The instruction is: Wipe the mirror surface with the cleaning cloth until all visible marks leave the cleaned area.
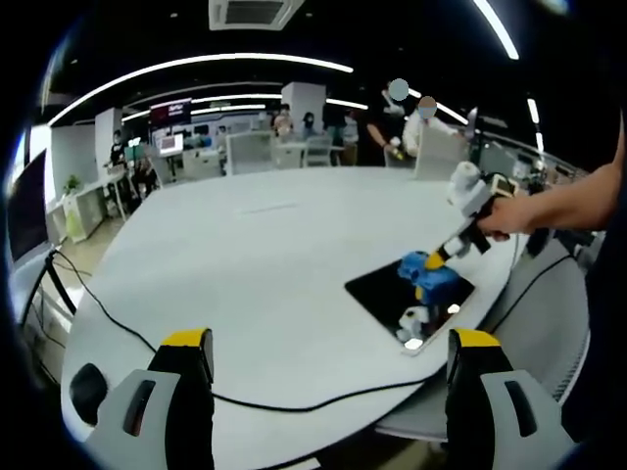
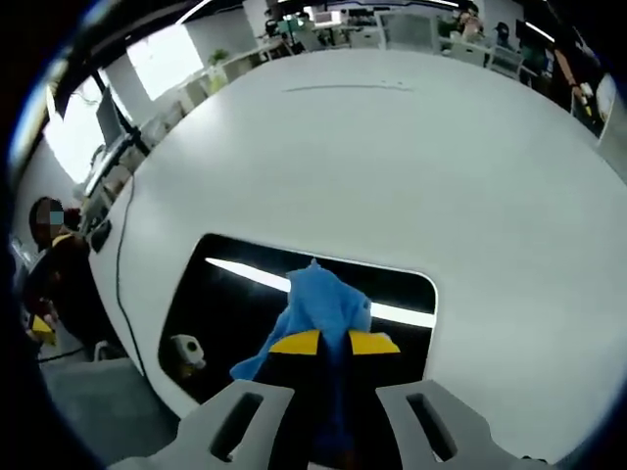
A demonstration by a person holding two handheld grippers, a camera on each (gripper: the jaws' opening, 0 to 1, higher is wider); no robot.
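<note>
Right gripper [image 2: 333,343] is clamped on the blue cleaning cloth [image 2: 323,308], its yellow-tipped jaws drawn close together with the fabric bunched between them. Cloth is soft, crumpled, and pressed onto the mirror [image 2: 245,294]. Mirror is a flat rectangular panel with rounded corners and a thin pale border; its glossy dark face reflects a bright strip of ceiling light. It lies close to the desk's [image 2: 392,157] near edge in the right gripper view.

Left gripper [image 1: 328,357] hangs above the desk edge with its grey, yellow-capped jaws spread wide and nothing between them. From the left gripper view, the right gripper [image 1: 436,262] bears on the cloth [image 1: 429,277] atop the mirror [image 1: 382,291], gripped by a person's hand [image 1: 505,217]. Desk [image 1: 245,264] is a large rounded white top, smooth and matte. A thin black cable [image 1: 265,401] trails across its near edge. No legible writing on any item.
</note>
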